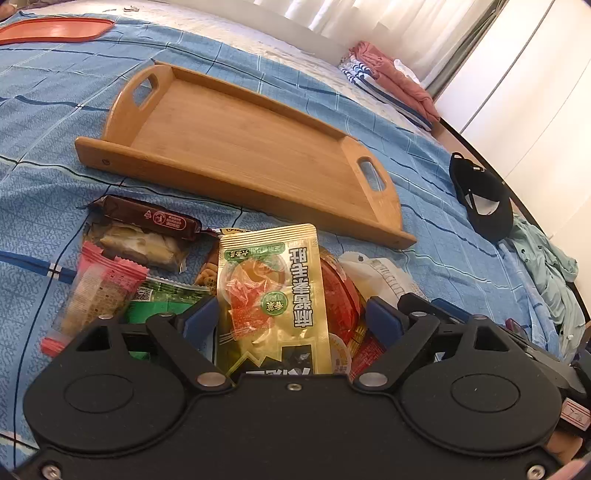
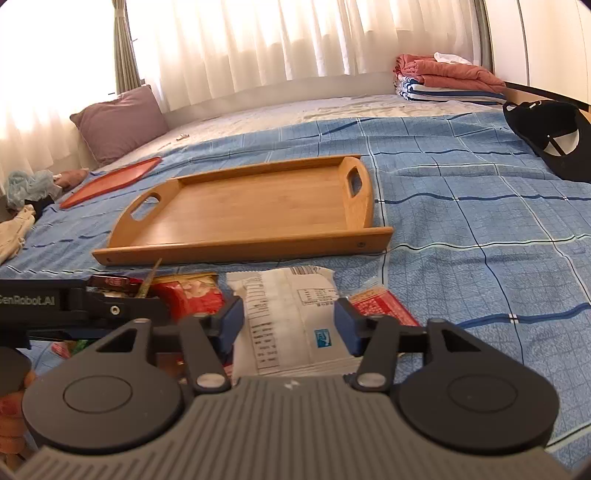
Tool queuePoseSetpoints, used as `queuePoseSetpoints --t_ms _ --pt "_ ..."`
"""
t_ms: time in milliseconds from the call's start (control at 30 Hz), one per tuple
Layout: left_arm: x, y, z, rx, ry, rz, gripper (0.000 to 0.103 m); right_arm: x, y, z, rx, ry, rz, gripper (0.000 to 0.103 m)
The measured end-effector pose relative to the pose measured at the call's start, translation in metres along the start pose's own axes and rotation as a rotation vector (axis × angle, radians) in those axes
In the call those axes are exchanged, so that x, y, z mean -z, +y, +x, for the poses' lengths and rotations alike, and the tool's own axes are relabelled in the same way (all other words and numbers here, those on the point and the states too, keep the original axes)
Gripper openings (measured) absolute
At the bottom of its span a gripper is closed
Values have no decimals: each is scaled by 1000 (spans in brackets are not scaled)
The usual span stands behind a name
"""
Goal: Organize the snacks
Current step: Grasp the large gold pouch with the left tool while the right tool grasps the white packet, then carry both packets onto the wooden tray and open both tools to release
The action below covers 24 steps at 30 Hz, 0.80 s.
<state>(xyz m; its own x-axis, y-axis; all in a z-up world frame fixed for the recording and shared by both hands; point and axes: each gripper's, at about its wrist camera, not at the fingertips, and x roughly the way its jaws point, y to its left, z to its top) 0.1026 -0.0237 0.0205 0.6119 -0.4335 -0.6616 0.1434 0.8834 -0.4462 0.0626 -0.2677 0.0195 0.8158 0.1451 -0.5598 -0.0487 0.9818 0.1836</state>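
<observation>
A pile of snack packets lies on the blue checked bedspread, in front of an empty wooden tray (image 1: 221,186) (image 2: 240,245). My left gripper (image 1: 291,317) stands open around a gold packet (image 1: 273,280) that rests on a red packet (image 1: 340,295); the right pad is clear of the gold packet. Beside them lie a brown bar (image 1: 155,218), a pink packet (image 1: 99,288) and a green packet (image 1: 162,299). My right gripper (image 2: 290,325) straddles a flat white packet (image 2: 288,314), its blue pads at the packet's edges and not squeezing it. Red packets (image 2: 192,295) (image 2: 384,306) flank it.
An orange lid (image 1: 55,29) (image 2: 110,181) lies beyond the tray on the left. A black cap (image 1: 480,199) (image 2: 554,140) sits near the bed's right edge, beside a pale green garment (image 1: 546,266). Folded clothes (image 2: 443,77) and a purple pillow (image 2: 118,122) are at the back.
</observation>
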Motion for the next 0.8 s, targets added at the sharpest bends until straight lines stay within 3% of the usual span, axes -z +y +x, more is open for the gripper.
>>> queuePoseSetpoints --t_ms 100,267,433,667,800 --pt "-1 2 4 -16 6 20 63 1 -2 4 11 5 -8 77" --pt "-5 13 3 9 5 -36 56 1 -6 10 21 13 -5 89" --pt "2 0 -7 -13 -34 34 40 2 -14 20 -13 51 46 90" --pt "8 -16 -25 -35 -102 88 23 4 -9 16 -68 53 55 62" --pt "11 -17 -34 -64 -122 113 19 3 -3 11 -79 50 35 61"
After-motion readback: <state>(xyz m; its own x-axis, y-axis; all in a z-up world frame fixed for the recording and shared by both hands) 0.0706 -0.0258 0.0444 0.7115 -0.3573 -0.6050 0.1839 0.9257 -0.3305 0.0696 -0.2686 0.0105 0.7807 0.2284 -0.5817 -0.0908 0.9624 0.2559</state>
